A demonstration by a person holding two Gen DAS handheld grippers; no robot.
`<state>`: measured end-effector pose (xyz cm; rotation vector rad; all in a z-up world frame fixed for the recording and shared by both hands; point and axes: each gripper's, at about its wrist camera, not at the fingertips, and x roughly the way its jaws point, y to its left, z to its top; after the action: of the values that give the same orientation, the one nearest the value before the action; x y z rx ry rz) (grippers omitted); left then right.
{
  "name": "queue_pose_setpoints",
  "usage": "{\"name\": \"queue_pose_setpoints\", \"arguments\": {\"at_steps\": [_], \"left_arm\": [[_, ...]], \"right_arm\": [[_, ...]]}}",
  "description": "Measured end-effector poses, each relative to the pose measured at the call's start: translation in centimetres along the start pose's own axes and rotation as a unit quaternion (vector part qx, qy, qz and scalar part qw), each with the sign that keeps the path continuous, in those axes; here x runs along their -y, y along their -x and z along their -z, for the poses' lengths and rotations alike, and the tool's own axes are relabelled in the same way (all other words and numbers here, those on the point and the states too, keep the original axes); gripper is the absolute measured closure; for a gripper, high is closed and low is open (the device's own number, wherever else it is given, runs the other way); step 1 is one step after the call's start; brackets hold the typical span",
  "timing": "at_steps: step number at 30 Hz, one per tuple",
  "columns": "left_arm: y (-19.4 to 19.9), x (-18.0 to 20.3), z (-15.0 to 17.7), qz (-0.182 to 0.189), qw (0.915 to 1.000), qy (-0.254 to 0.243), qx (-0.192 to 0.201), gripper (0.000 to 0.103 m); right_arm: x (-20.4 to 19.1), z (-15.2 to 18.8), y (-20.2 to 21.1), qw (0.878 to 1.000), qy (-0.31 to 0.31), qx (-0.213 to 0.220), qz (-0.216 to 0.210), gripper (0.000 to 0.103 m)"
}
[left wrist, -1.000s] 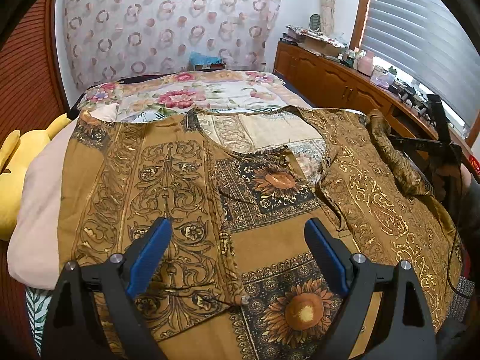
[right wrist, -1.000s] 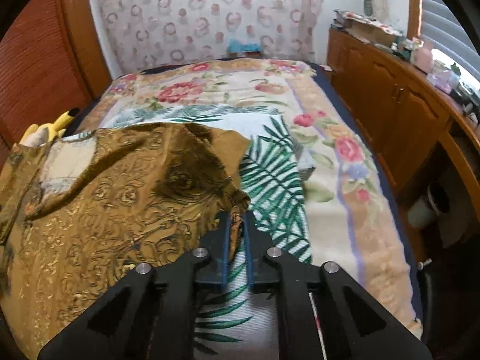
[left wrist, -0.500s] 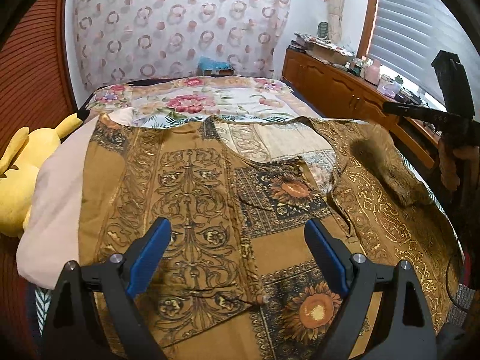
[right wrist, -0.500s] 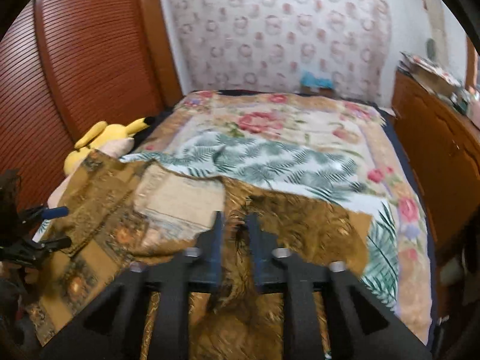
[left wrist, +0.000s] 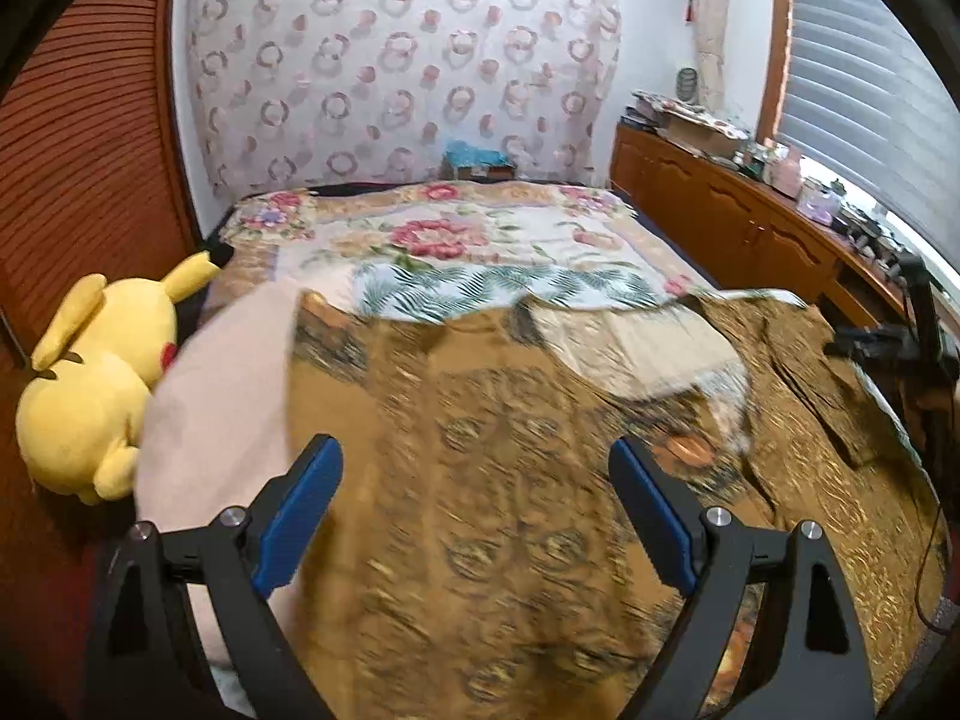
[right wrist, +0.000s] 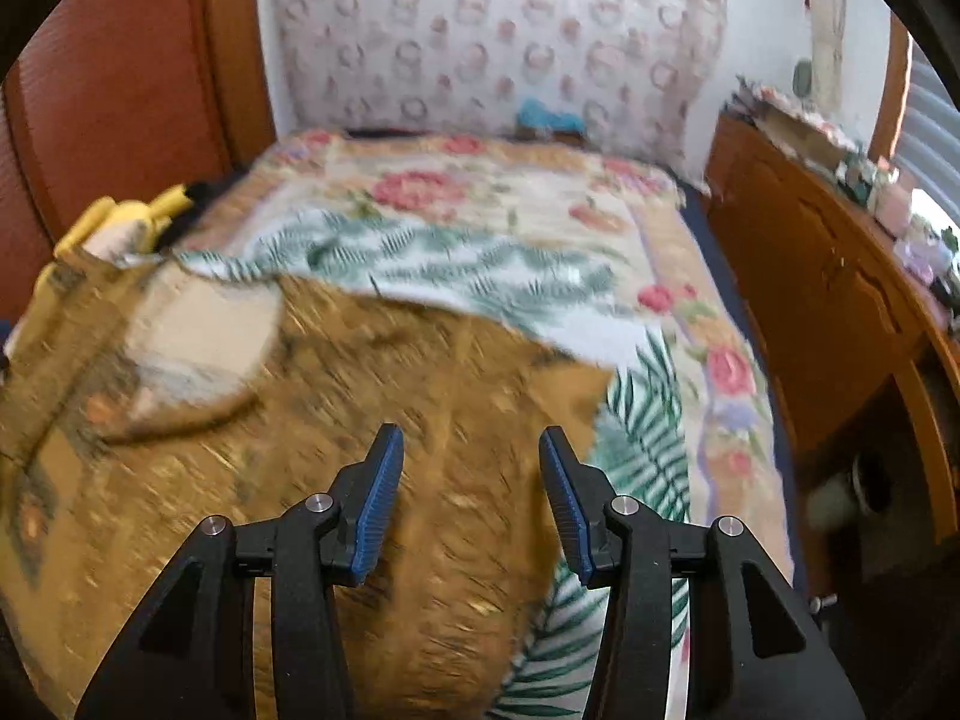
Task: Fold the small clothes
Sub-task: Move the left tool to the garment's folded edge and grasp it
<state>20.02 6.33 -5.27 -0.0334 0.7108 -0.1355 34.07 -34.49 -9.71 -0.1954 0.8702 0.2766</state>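
From my end the brown-and-gold patterned blouse (left wrist: 540, 480) is lying spread across the near half of the bed with the floral and palm-leaf blanket (left wrist: 480, 246), with a yellow plush toy (left wrist: 90, 384) off at about 9 o'clock of it in the left wrist view. My left gripper (left wrist: 474, 480) hangs over the cloth with its fingers spread wide and nothing in them. The right gripper (right wrist: 471, 474) has just been opening its fingers, partly parted now above the blouse's edge at 3 o'clock, pinching nothing.

garment (left wrist: 540, 510) on bed (left wrist: 480, 240) | plush toy (left wrist: 90, 384) left | cabinet (left wrist: 750, 222) right
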Motion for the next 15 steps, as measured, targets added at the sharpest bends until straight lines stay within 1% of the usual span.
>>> {"name": "queue_pose_setpoints", "arguments": {"at_steps": [2, 5, 9, 10, 12, 13, 14, 15], "left_arm": [[-0.3, -1.1, -0.7, -0.009, 1.0000, 0.002, 0.002, 0.012], [-0.8, -3.0, -1.5, -0.012, 0.9999, 0.010, 0.005, 0.012], [-1.7, -5.0, -2.3, -0.029, 0.9995, 0.014, -0.001, 0.013], [-2.1, -5.6, -2.5, -0.031, 0.9994, 0.017, -0.003, 0.016], [-2.6, -6.3, -2.7, -0.029, 0.9993, 0.021, -0.008, 0.019], [-3.1, -6.7, -2.8, -0.025, 0.9994, 0.023, -0.012, 0.022], [-3.4, -7.0, -2.9, -0.023, 0.9993, 0.024, -0.017, 0.029], [-3.7, -7.2, -2.9, -0.021, 0.9992, 0.026, -0.022, 0.033]], "right_arm": [[0.4, 0.5, -0.8, 1.000, -0.004, -0.007, 0.008, 0.055], [0.8, 0.9, -1.5, 1.000, -0.013, -0.011, 0.004, 0.055], [1.0, 1.0, -1.7, 1.000, -0.014, -0.003, 0.005, 0.054], [1.0, 1.1, -1.7, 1.000, -0.014, -0.002, 0.005, 0.053], [1.0, 1.1, -1.8, 1.000, -0.016, 0.002, 0.004, 0.051], [1.0, 1.2, -1.8, 1.000, -0.017, 0.004, 0.004, 0.050], [1.1, 1.2, -1.8, 1.000, -0.019, 0.004, 0.004, 0.049], [1.1, 1.2, -1.7, 1.000, -0.020, 0.005, 0.002, 0.049]]}}
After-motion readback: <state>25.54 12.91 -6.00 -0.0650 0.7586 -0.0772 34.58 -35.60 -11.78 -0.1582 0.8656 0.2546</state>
